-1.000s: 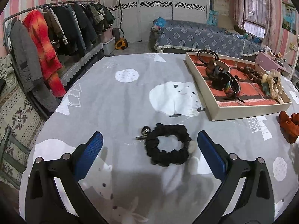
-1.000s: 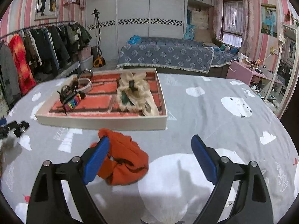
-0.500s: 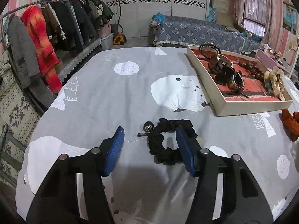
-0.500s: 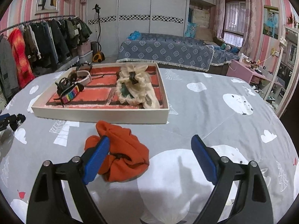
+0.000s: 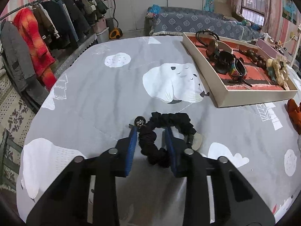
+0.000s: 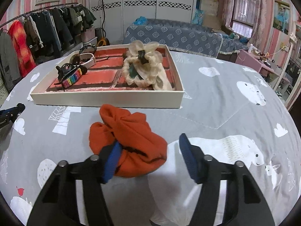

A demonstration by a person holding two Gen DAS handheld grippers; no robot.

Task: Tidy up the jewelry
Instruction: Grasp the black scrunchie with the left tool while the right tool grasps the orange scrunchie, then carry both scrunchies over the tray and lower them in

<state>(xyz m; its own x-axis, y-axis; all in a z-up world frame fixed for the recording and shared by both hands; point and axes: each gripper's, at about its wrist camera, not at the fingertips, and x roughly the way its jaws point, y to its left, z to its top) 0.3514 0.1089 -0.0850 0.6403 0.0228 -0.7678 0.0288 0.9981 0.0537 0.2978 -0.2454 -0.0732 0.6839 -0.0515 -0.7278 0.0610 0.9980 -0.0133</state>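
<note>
Clothes rack (image 5: 47,28): upper left of the left wrist view, hung with coats.
Metal bead (image 5: 139,121): centre, on the grey bedspread (image 5: 94,86), touching the black scrunchie.
Left gripper (image 5: 150,131): lower centre; blue fingers narrowed around one side of the black scrunchie (image 5: 165,131), whether truly pinched not clear.
Tray (image 5: 250,97): upper right, holding hair clips, beads, a cream scrunchie.
Orange scrunchie (image 6: 128,139): centre of the right wrist view, on the bedspread just below the tray (image 6: 105,98).
Right gripper (image 6: 148,146): lower centre; fingers moderately apart, left pad against the orange scrunchie, right pad clear of it.
</note>
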